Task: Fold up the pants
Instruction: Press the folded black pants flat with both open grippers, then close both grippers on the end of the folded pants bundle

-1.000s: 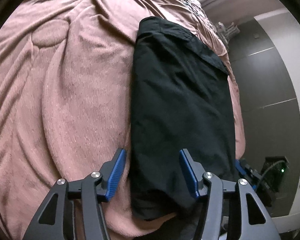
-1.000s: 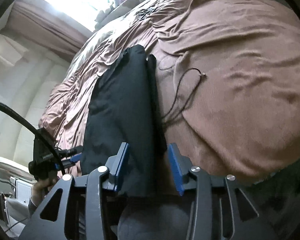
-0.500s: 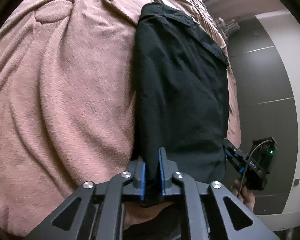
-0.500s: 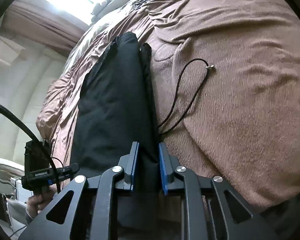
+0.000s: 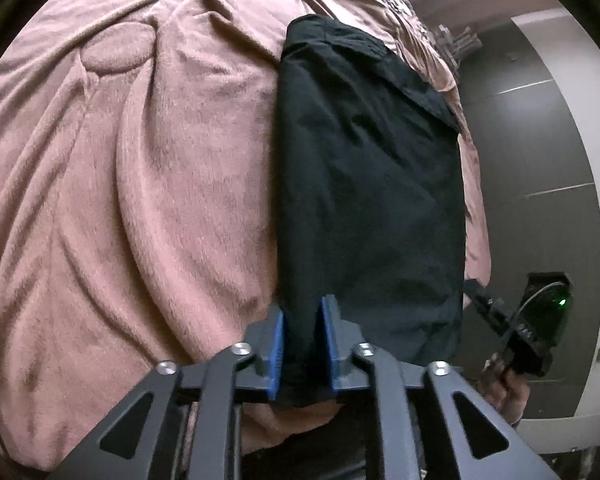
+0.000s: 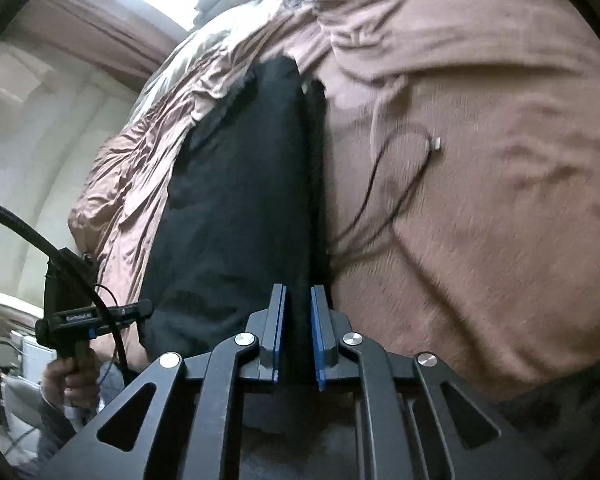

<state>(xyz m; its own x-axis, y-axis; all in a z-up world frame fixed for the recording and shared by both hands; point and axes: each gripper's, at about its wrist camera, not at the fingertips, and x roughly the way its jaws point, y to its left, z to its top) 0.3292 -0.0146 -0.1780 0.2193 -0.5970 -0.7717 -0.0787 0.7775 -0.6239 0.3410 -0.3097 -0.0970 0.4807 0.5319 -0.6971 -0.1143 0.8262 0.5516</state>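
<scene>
Gripping the near edge of the pants [image 5: 368, 184], both grippers work one hem. The pants lie as a long strip on the blanket [image 5: 140, 200], near its side edge. Left gripper [image 5: 303, 346]: jaws opening, cloth between the pads, at the left near corner. Right gripper [image 6: 299, 334]: jaws pinching the right near corner, beside the cord [image 6: 384, 188]. Two corner holds probably keep the hem straight for lifting.

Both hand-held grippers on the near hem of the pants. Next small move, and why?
Probably lift both together and carry the hem toward the far end: right hand-held gripper clamps the black pants; left hand-held gripper's jaws are opening slightly, cloth still pinched; re-close first.
</scene>
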